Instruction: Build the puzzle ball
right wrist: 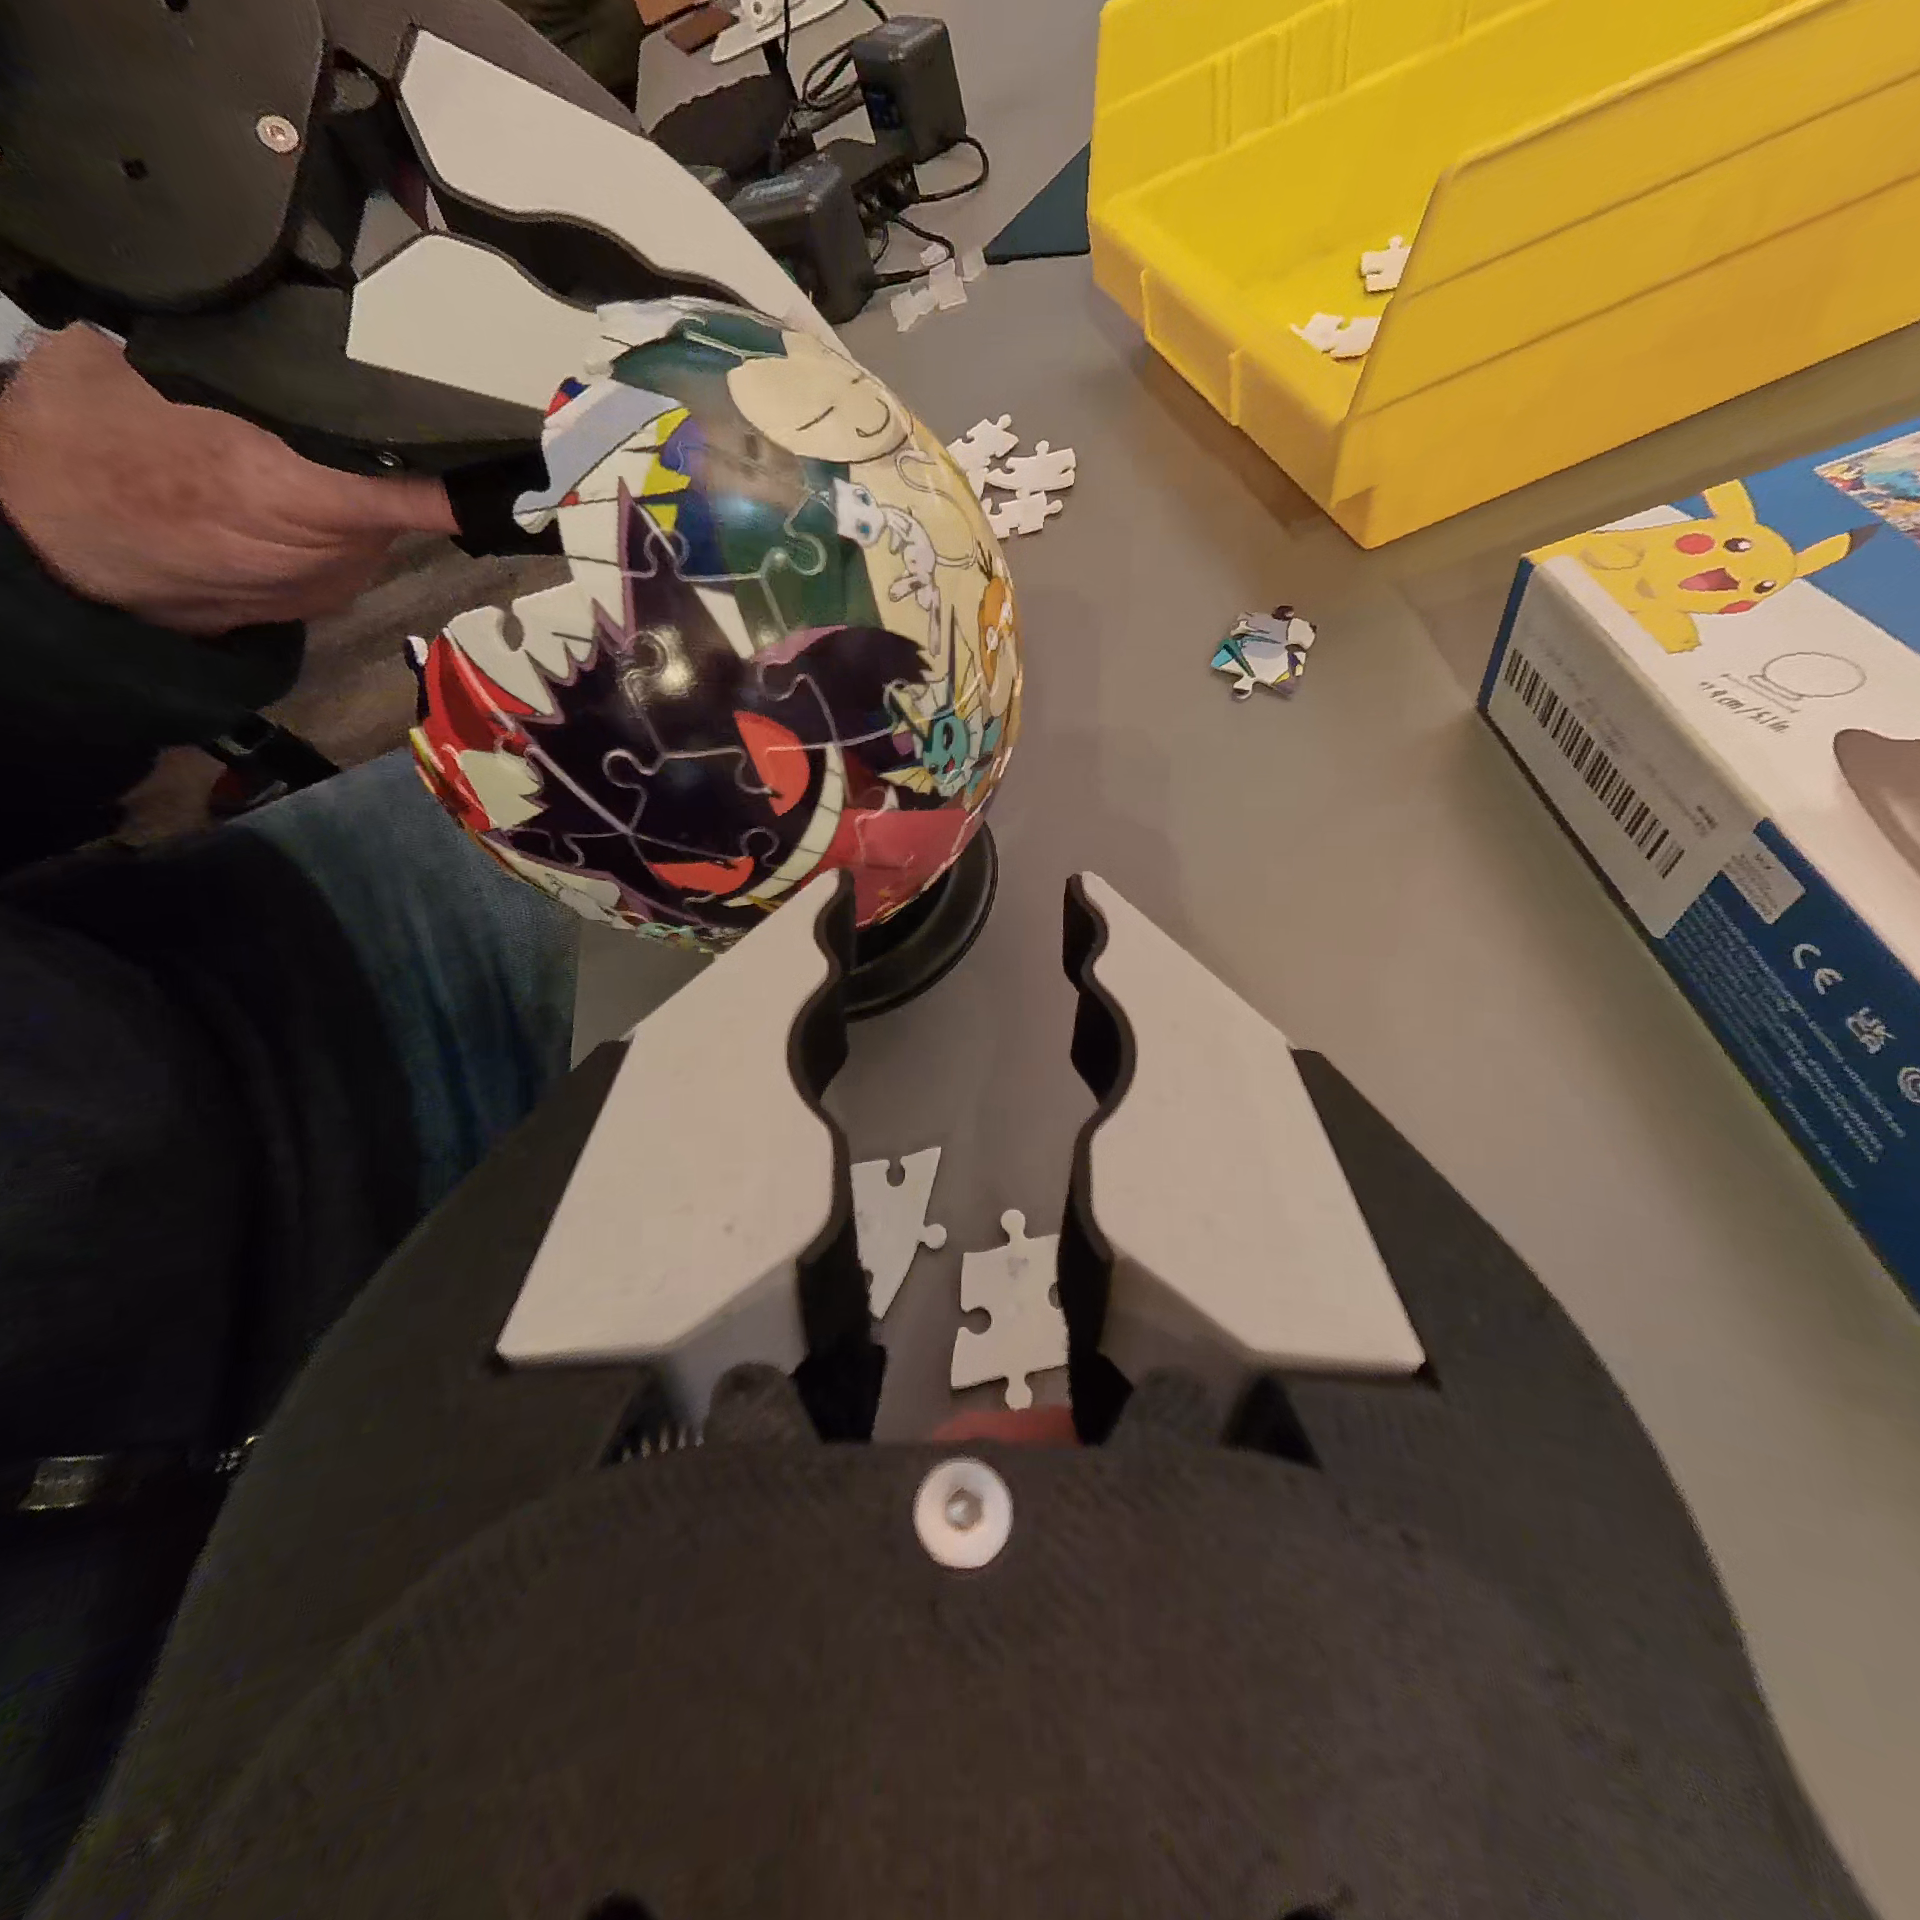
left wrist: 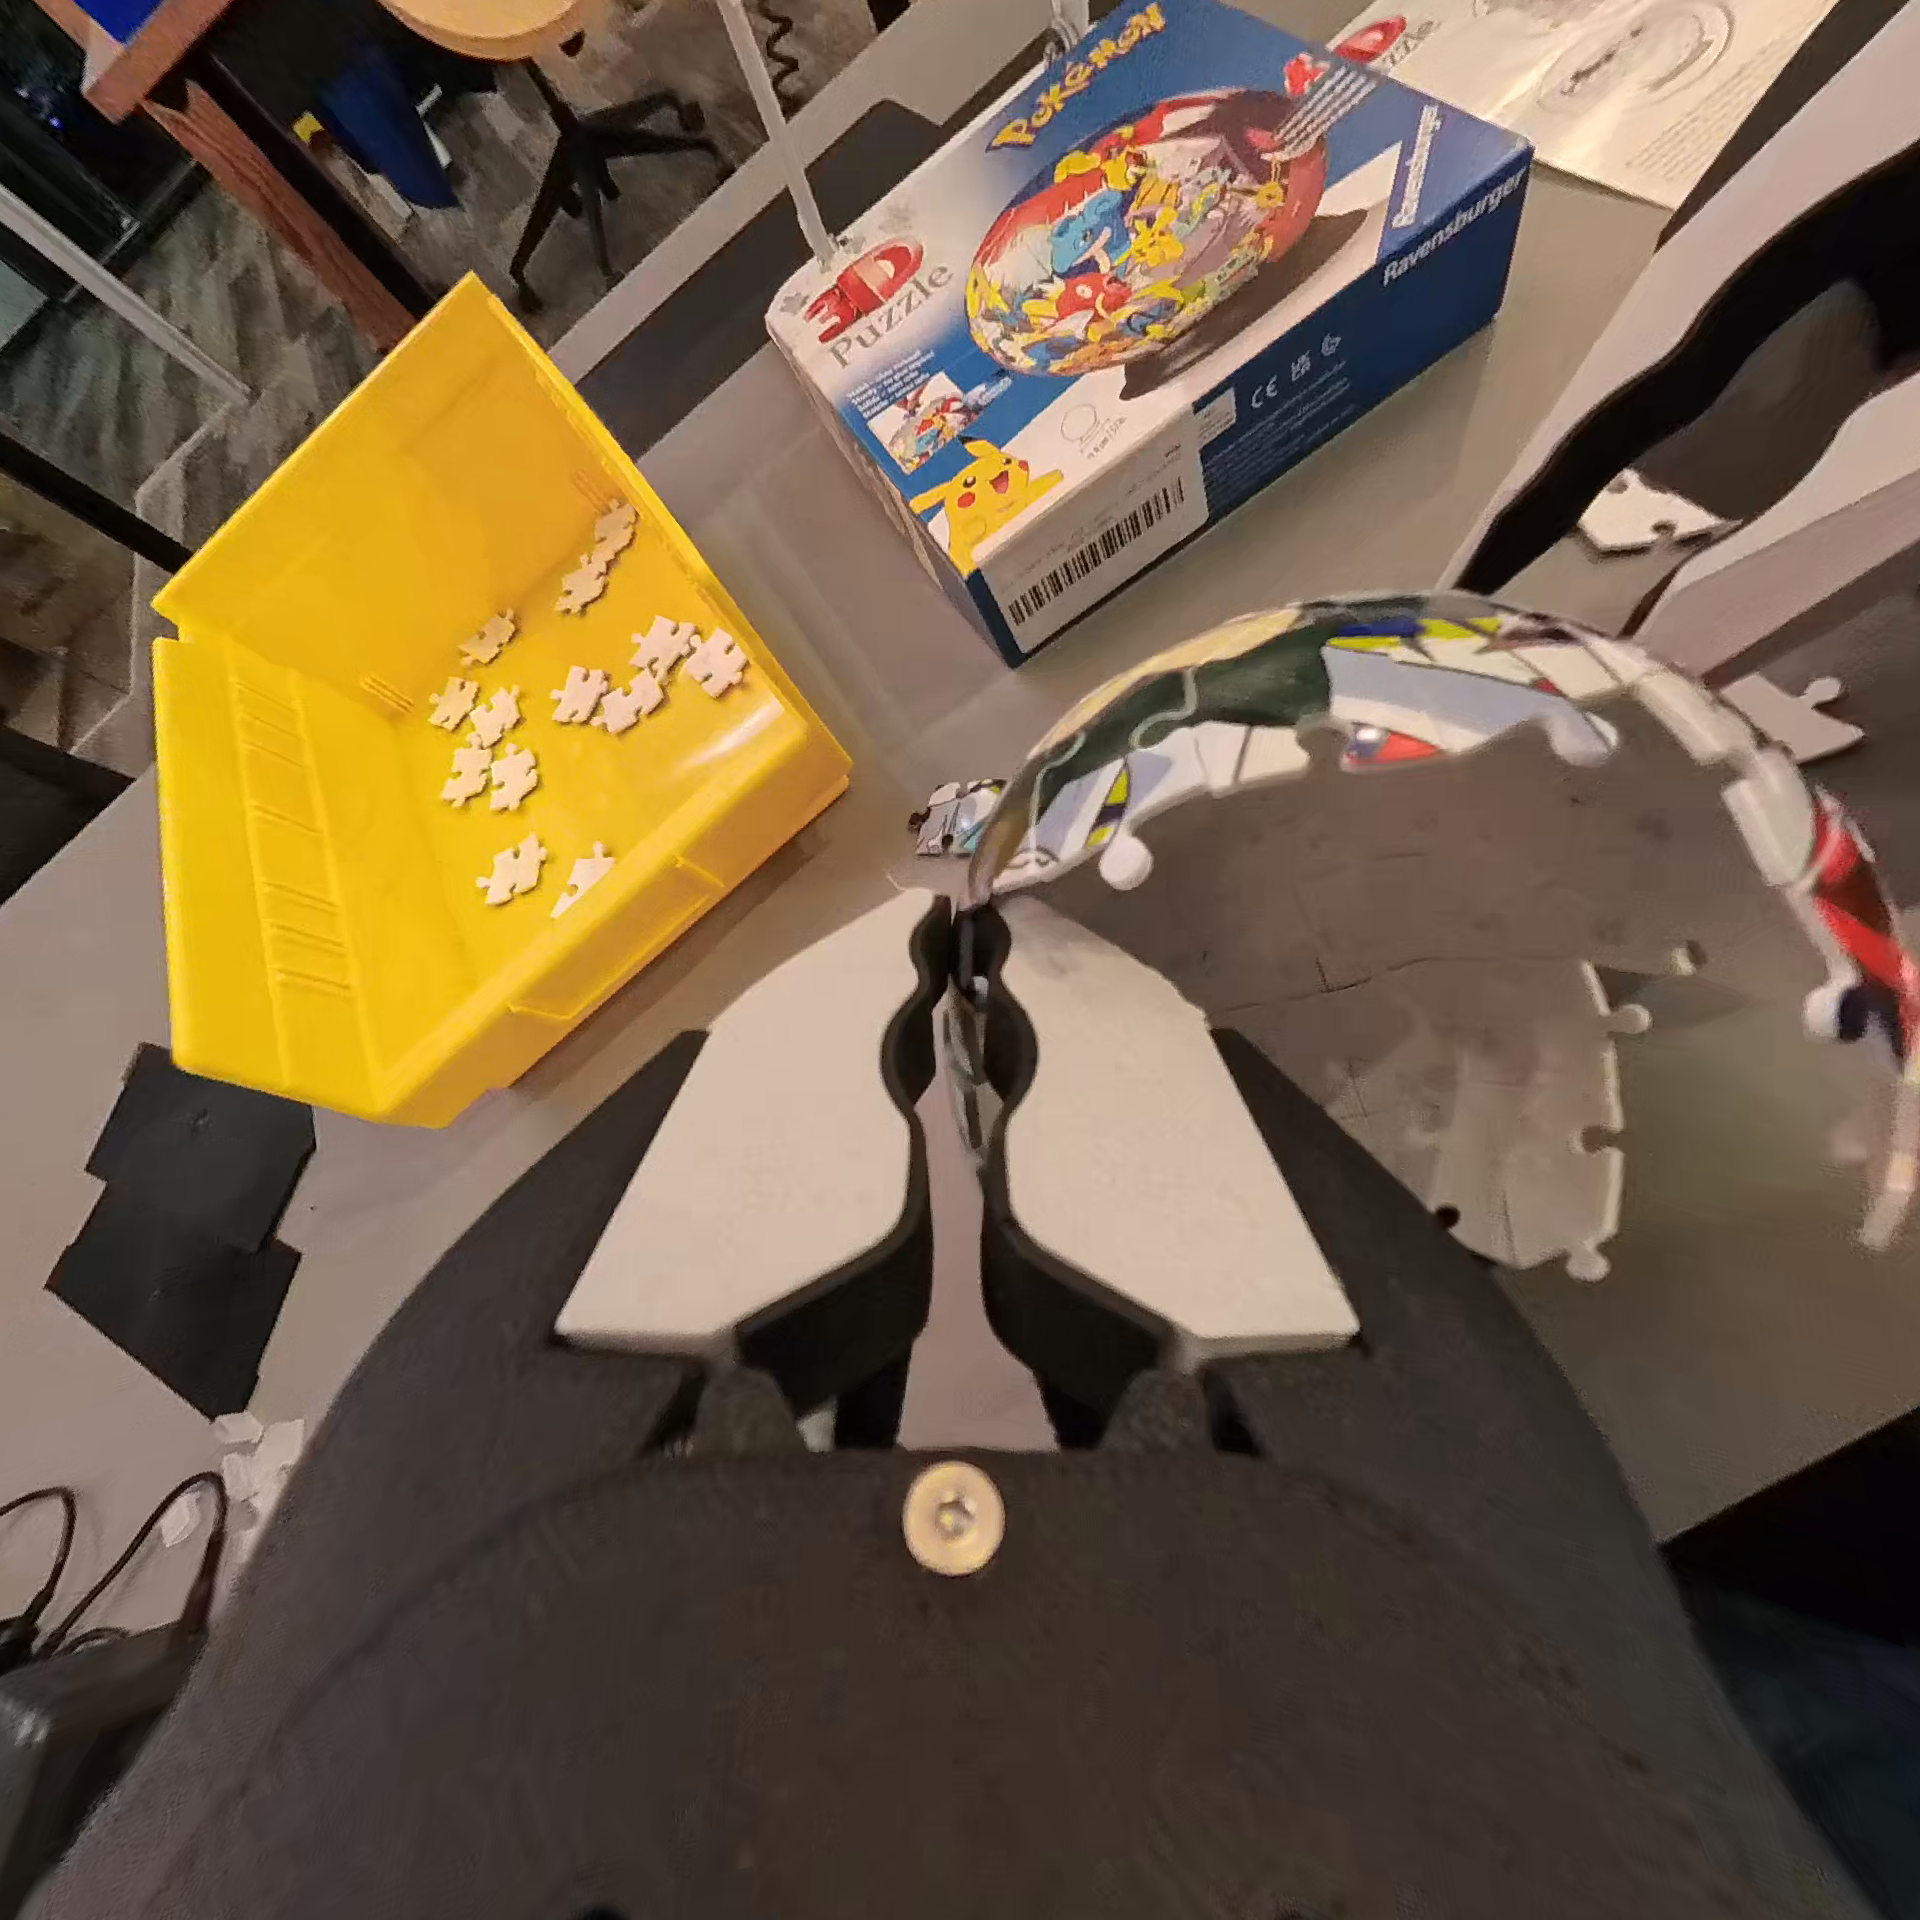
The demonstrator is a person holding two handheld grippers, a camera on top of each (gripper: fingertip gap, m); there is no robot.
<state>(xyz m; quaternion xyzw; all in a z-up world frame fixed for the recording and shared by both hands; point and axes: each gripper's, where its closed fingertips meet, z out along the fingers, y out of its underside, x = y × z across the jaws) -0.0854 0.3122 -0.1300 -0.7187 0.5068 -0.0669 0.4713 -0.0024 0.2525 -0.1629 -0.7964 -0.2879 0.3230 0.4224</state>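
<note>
Left tongs (left wrist: 971,925) pinch the puzzle ball's (right wrist: 727,644) rim (seemingly); right tongs (right wrist: 961,894) gape.

A grey table (left wrist: 748,457) fills most of the scene under soft indoor light, its matte top showing faint reflections. Beyond its far left edge in the left wrist view lies patterned grey carpet (left wrist: 125,343), where a black swivel chair base (left wrist: 592,156) stands beneath a pale round wooden seat (left wrist: 488,21). A reddish-brown wooden leg (left wrist: 281,197) runs diagonally just beside it. Black flat patches (left wrist: 187,1195) lie on the table's near left corner.
</note>
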